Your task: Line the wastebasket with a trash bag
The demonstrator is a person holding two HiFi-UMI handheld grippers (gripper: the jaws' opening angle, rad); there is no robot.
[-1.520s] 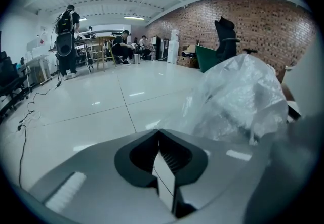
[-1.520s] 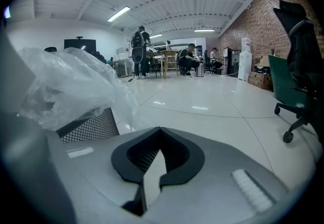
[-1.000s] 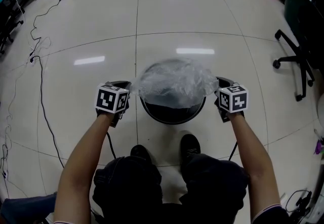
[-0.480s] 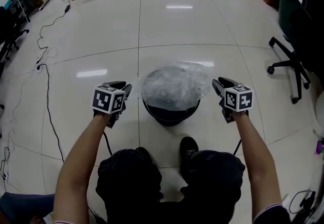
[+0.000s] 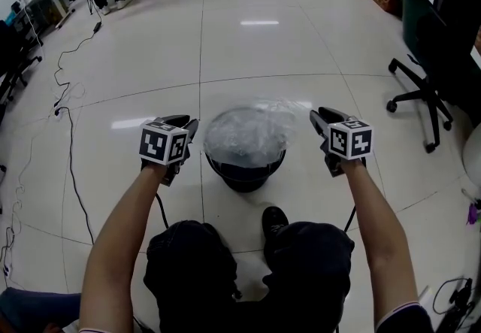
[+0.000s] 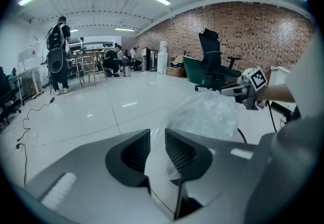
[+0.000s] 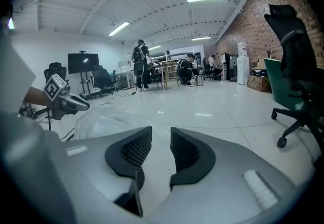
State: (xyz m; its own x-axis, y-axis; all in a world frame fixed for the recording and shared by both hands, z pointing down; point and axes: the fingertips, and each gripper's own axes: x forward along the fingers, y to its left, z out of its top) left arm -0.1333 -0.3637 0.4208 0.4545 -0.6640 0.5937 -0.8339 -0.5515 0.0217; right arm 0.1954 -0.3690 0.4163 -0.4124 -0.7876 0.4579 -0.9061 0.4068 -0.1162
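A black round wastebasket (image 5: 244, 171) stands on the floor between my hands. A clear trash bag (image 5: 245, 132) lies crumpled over its mouth; it also shows as a bag (image 6: 208, 113) ahead of the left jaws and as a bag (image 7: 104, 121) left of the right jaws. My left gripper (image 5: 189, 126) hangs just left of the basket. Its jaws (image 6: 157, 136) have just been opening, with a slack fold of film in the gap, unpinched. My right gripper (image 5: 319, 118) hangs at the basket's right. Its jaws (image 7: 161, 136) have just been opening further, with only floor between them.
A black office chair (image 5: 428, 91) stands at the right. A cable (image 5: 69, 162) runs down the floor at the left. The person's shoe (image 5: 276, 219) is just behind the basket. People and tables (image 6: 91, 61) are far off at the back.
Both grippers have risen and opened beside the basket. The bag, earlier stretched between them, now sits bunched on the basket and no longer reaches the right gripper.
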